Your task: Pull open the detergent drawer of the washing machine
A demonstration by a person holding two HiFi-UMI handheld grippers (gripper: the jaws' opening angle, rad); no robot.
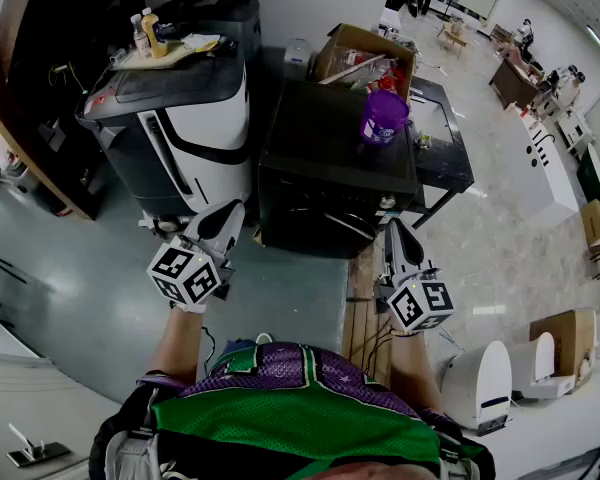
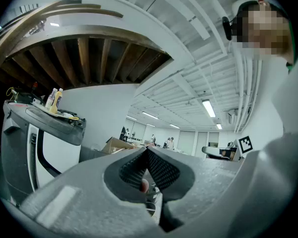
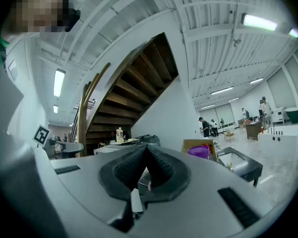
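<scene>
A black box-shaped washing machine [image 1: 330, 163] stands straight ahead of me, with a purple tub [image 1: 384, 115] on its lid. Its front panel [image 1: 315, 223] faces me; I cannot make out the detergent drawer. My left gripper [image 1: 230, 214] is held level in front of the machine's left corner, its jaws shut and empty. The right gripper [image 1: 395, 228] hovers by the machine's right front corner, also shut with nothing in it. In the left gripper view the jaw tips [image 2: 145, 150] meet; in the right gripper view the jaw tips [image 3: 145, 150] meet too, with the purple tub [image 3: 201, 151] beyond.
A white-and-black appliance [image 1: 185, 118] with bottles [image 1: 148, 33] on top stands to the left. An open cardboard box [image 1: 365, 53] sits behind the machine and a dark table [image 1: 445, 138] to its right. White units [image 1: 480, 383] stand on the floor at lower right. People are far back.
</scene>
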